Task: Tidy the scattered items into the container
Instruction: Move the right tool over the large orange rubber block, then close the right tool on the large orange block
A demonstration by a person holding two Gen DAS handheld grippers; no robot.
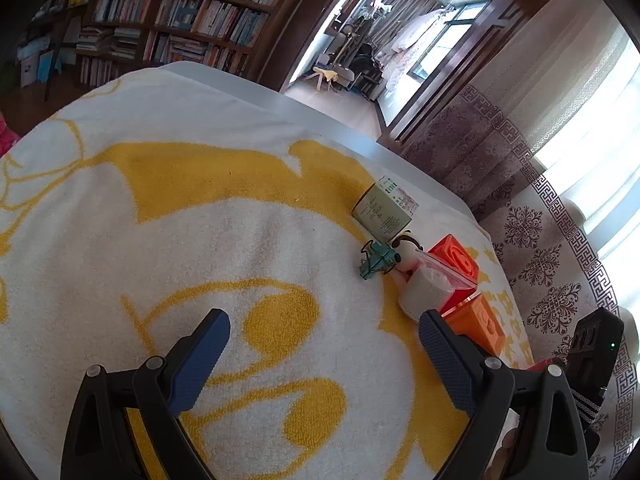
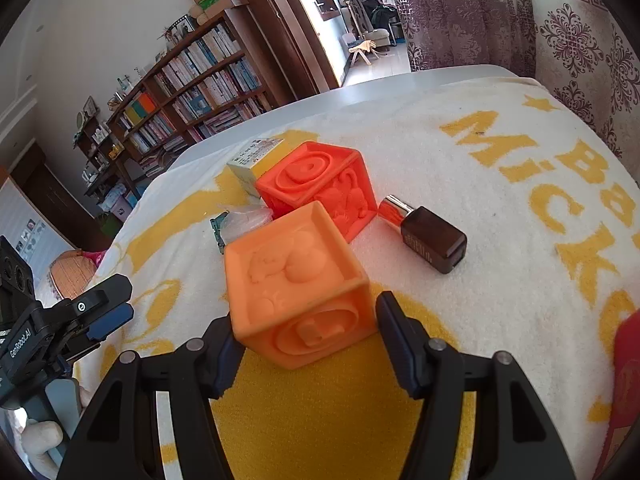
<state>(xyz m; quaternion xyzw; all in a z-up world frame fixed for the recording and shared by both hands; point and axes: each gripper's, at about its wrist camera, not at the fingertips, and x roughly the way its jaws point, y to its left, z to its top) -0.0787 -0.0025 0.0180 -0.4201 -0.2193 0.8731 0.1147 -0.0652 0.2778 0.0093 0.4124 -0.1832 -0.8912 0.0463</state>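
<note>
A light orange embossed cube (image 2: 296, 280) sits on the yellow and white towel (image 2: 460, 152) between the fingers of my right gripper (image 2: 304, 316). The cube hides the left pad. The right pad stands a sliver off the cube's side, so the jaws are open around it. Behind it are a red-orange cube (image 2: 316, 184), a brown bottle with a silver cap (image 2: 432, 240), a small printed box (image 2: 252, 160) and a clear bag (image 2: 248, 220). My left gripper (image 1: 324, 320) hovers open over bare towel, left of the pile (image 1: 428, 288).
A teal toy (image 1: 376, 260) and a white figurine (image 1: 406, 252) lie by the box (image 1: 384, 208). A red object (image 2: 628, 360) shows at the right edge; what it is I cannot tell. The table edge (image 1: 400, 156) runs behind the towel, with curtains and bookshelves beyond.
</note>
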